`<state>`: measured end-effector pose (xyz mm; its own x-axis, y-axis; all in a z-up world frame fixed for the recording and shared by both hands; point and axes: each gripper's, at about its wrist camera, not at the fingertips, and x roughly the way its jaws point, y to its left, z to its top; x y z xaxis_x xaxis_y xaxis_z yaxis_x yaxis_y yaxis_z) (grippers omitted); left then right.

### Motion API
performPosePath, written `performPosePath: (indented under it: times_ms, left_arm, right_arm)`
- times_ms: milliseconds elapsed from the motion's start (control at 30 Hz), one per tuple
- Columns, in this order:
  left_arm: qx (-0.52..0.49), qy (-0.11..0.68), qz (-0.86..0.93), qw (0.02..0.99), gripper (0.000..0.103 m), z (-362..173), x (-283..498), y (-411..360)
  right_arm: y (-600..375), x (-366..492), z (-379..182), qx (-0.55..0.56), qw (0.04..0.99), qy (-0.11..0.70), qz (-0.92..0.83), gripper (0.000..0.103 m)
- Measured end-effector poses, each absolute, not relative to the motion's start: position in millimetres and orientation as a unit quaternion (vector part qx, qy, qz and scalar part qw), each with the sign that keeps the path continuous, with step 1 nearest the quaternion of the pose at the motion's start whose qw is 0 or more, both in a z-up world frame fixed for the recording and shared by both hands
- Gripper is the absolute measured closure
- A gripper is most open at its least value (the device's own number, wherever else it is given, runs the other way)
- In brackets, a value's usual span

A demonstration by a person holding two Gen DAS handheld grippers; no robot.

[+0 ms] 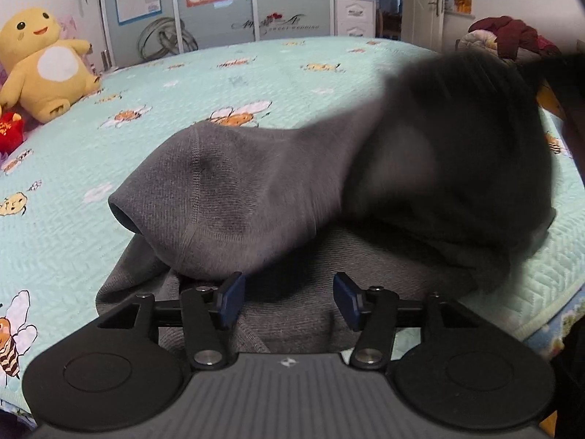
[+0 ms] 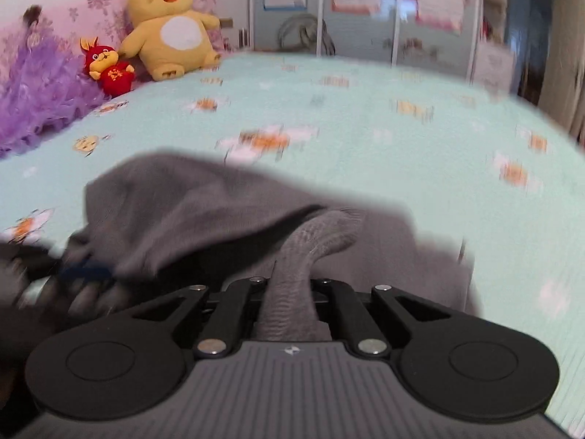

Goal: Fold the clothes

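Note:
A grey knit garment point(image 1: 256, 190) lies bunched on the bed, one sleeve or leg end folded over toward the left with its cuff open. My left gripper point(image 1: 289, 300) hovers at the garment's near edge, open, blue pads apart with only flat cloth beneath them. In the right wrist view the same grey garment point(image 2: 190, 205) is heaped in front, and my right gripper point(image 2: 289, 292) is shut on a pinched ridge of its fabric that runs up between the jaws. That view is motion-blurred. A dark blurred shape at its left edge may be the other gripper.
The bed point(image 1: 73, 183) wears a mint quilt with bee prints. A yellow plush toy point(image 2: 168, 29) and a small red plush point(image 2: 109, 67) sit by the headboard beside purple frills point(image 2: 33, 98). A pile of clothes point(image 1: 512, 40) lies at the far right; wardrobe doors stand behind.

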<state>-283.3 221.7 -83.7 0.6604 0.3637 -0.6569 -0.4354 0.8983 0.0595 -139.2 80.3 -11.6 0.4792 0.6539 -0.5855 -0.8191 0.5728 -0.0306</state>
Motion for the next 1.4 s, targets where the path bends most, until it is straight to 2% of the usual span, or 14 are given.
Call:
performPosePath:
  times_ms: [167,233,267,300,500,667,833,867,900,967,1000,1233,1300,1400]
  left_arm:
    - [-0.068,0.347,0.223,0.909,0.043,-88.6,-281.6,234.6]
    - [-0.077,0.347,0.222,0.908,0.043,-92.4,-280.6,238.0]
    - [-0.078,0.348,0.222,0.908,0.043,-94.3,-279.7,238.3]
    - [-0.075,0.348,0.221,0.908,0.043,-96.6,-279.0,237.8]
    - [-0.062,0.356,0.219,0.906,0.041,-113.9,-272.5,231.5]
    - [-0.043,0.360,0.226,0.904,0.036,-118.1,-264.6,225.4]
    - [-0.036,0.367,0.227,0.901,0.035,-117.0,-266.2,222.7]
    - [-0.035,0.368,0.226,0.901,0.035,-116.6,-266.7,222.2]
    - [-0.034,0.370,0.226,0.901,0.035,-116.2,-267.1,221.7]
    - [-0.034,0.371,0.226,0.900,0.035,-115.8,-268.9,220.8]
    - [-0.034,0.372,0.226,0.900,0.035,-116.0,-268.8,220.5]
    - [-0.031,0.373,0.228,0.899,0.034,-116.9,-267.6,218.2]
    - [-0.030,0.373,0.229,0.898,0.034,-117.0,-267.2,217.5]
    - [-0.030,0.376,0.230,0.897,0.034,-116.3,-266.1,217.2]
  right_arm:
    - [125.1,-83.5,78.6,-0.099,0.894,0.164,0.406,0.099]
    - [131.9,-67.5,93.5,-0.062,0.904,0.160,0.390,0.078]
    - [134.0,-61.7,94.4,-0.048,0.907,0.168,0.384,0.046]
    - [136.1,-56.0,95.2,-0.035,0.908,0.175,0.378,0.027]
    - [92.9,-113.4,18.3,-0.024,0.900,0.207,0.383,0.028]
    - [82.5,-156.1,-63.0,-0.074,0.866,0.324,0.373,0.028]
    - [108.4,-169.9,-89.9,-0.182,0.858,0.307,0.370,0.026]
    - [114.3,-171.8,-92.0,-0.210,0.859,0.291,0.366,0.033]
    - [116.4,-170.5,-92.2,-0.216,0.859,0.285,0.368,0.063]
    - [110.3,-155.8,-84.4,-0.188,0.855,0.303,0.377,0.095]
    - [101.7,-147.3,-76.5,-0.176,0.862,0.297,0.370,0.098]
    - [-15.3,-40.3,12.8,-0.041,0.961,0.206,0.181,0.097]
    - [-56.8,-16.9,25.0,0.011,0.968,0.221,0.115,0.089]
    - [-92.8,-22.0,27.1,0.056,0.970,0.218,0.096,0.086]
